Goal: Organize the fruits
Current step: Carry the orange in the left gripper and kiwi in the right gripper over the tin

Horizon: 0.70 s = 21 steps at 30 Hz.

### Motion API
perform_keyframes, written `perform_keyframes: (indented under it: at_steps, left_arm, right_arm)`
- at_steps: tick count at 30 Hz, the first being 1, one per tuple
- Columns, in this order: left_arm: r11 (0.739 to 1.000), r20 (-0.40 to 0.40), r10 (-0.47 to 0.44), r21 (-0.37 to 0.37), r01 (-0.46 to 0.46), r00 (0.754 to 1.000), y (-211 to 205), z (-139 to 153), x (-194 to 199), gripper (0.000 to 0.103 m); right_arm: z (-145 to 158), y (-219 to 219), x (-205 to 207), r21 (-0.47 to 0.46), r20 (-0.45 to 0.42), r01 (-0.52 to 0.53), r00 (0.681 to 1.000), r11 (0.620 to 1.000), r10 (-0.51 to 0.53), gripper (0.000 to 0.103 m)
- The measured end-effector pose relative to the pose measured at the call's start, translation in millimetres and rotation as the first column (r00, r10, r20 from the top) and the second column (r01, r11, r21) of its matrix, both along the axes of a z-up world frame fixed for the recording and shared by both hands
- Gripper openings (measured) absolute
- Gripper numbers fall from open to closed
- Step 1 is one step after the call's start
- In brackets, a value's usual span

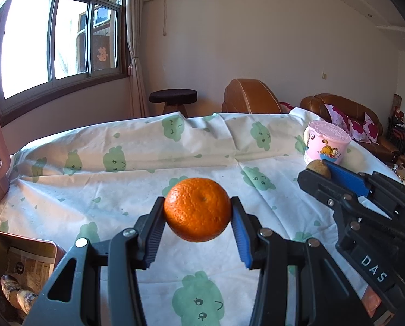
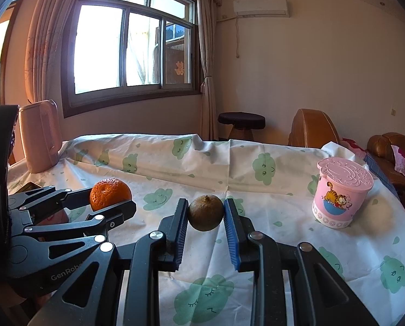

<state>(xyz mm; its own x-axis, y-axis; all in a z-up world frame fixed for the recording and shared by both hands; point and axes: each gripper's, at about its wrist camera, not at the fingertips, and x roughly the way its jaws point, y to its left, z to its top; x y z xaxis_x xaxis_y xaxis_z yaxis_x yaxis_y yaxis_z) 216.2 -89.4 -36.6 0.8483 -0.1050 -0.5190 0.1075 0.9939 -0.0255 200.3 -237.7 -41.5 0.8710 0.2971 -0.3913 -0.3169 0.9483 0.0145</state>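
Both hand-held grippers are loaded: the left hand-held gripper [image 1: 198,214] is clamped on an orange [image 1: 197,209], and the right hand-held gripper [image 2: 205,213] is clenched on a small brown fruit [image 2: 206,212]. Each fruit is held clear above the cloth-covered bench [image 2: 256,168], the orange to the left. Pick-up is judged done; placing is left. A pink lidded cup [image 2: 338,190] stands far right, a tin box [image 1: 20,260] near left; no destination can be told.

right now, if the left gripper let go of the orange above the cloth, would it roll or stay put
Probably roll a little: the orange is round, held clear above the wrinkled tablecloth. Its pebbled skin likely resists slipping in the left gripper. The cloth's folds would probably stop it soon.
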Motion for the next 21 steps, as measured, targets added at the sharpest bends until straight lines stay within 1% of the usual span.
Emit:
perform_keyframes:
  at_steps: [21]
  left_arm:
    - [1.0, 0.082, 0.016, -0.01, -0.015, 0.997, 4.0, 6.6, -15.9, 0.048]
  right_arm:
    - [5.1, -4.5, -12.3, 0.025, 0.071, 0.007, 0.997, 1.0, -0.009, 0.028]
